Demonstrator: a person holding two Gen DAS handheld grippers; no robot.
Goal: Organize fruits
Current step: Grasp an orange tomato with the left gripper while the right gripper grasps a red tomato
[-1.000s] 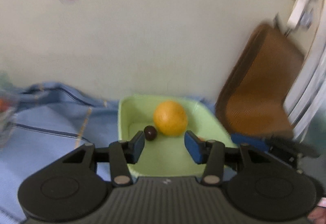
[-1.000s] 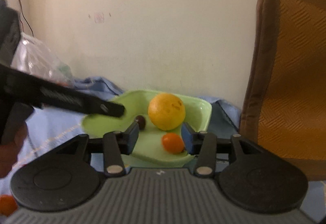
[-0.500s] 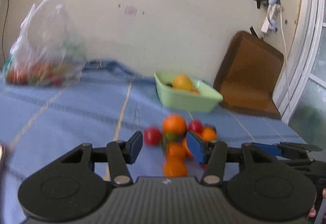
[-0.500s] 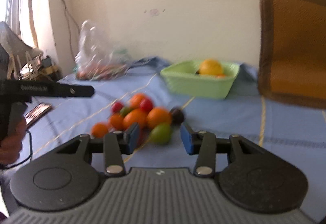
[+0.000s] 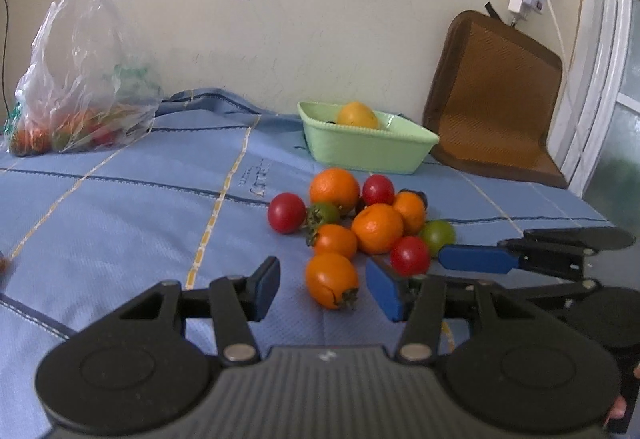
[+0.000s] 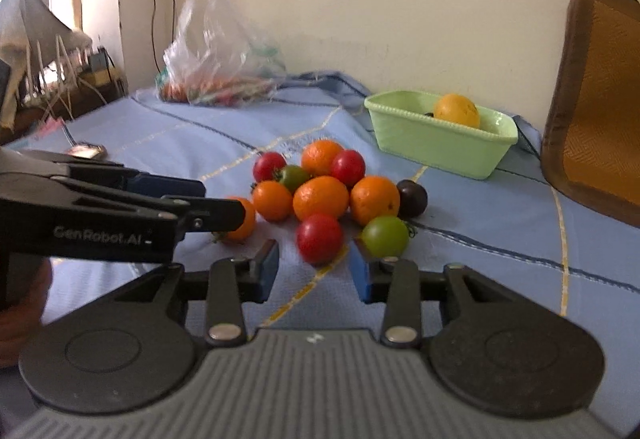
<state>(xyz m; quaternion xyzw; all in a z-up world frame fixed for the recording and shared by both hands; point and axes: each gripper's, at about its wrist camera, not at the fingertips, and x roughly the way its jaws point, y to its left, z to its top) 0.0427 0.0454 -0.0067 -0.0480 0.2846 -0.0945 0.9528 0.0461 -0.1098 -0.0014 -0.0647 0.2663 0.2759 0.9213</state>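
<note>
Blue quilted bedspread (image 5: 120,207) against a cream wall, heap of fruit mid-frame in both wrist views.

Left gripper (image 5: 322,289): jaws apart, nothing clamped. An orange persimmon (image 5: 331,280) lies between the blue pads (image 5: 267,286), lower centre of the left view, clear of both pads as far as I can see. Its stem end faces the camera.

Right gripper (image 6: 314,271): jaws closing, still not on anything. A red tomato (image 6: 319,238) sits just ahead of the gap, centre of the right view; a green tomato (image 6: 385,236) is just beside the right-hand pad.

Outward: rest of the pile behind, oranges, more red tomatoes, one dark fruit (image 6: 412,193) at its right edge. Green bin (image 5: 370,145) is upper centre-right in the left view, well apart from the pile, a yellow-orange fruit (image 5: 357,115) already in it. Plastic bag (image 5: 80,79) of produce upper left.

My read: both are lining up picks for the bin.
- Left: advance until the persimmon's widest part is between the pads, then close gently; soft skin.
- Right: risk is closing short of the red tomato or pinching the green one. Centre first.
- Lift straight up; the neighbours touch and will likely roll.
</note>
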